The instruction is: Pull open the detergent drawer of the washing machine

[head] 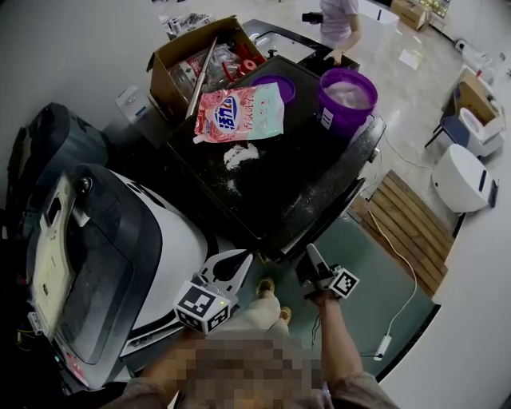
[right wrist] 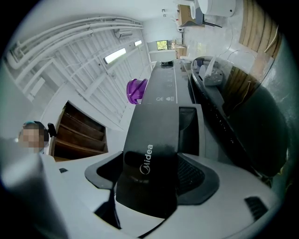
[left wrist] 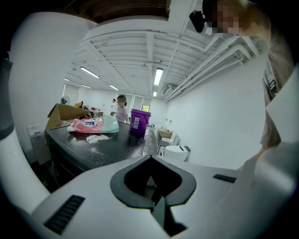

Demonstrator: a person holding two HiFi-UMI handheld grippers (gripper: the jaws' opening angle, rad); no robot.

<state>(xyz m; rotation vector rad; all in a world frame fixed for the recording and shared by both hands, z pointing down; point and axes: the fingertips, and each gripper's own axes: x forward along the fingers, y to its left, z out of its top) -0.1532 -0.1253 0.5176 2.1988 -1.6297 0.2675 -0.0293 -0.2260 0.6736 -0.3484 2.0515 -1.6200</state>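
Clamped with the right tongs (right wrist: 156, 161) across the black, Midea-marked front of the detergent drawer (right wrist: 148, 140), pads pressing on its two sides. Drawer at the upper front corner of the washing machine (head: 303, 188), at the near end of its long black control strip; impossible to tell how far out of its slot. In the head view, right tongs (head: 310, 254) tucked against the washing machine's near front edge, drawer hidden below that edge. Just left of the washing machine's near corner, the left tongs (head: 242, 260), pressed together on nothing, tips meeting. On the washing machine's dark top: a pink and mint detergent bag (head: 239, 112) lying flat toward the far left, a spill of white powder (head: 238, 154) just nearer than the bag, a purple bucket (head: 347, 100) at the far right, a purple lid (head: 279, 86) partly under the bag's far corner. Behind the washing machine's far left corner, an open cardboard box (head: 172, 60); beyond its far edge, a person (head: 339, 24) standing. Left of the washing machine, a white appliance (head: 172, 240) with a dark lid.
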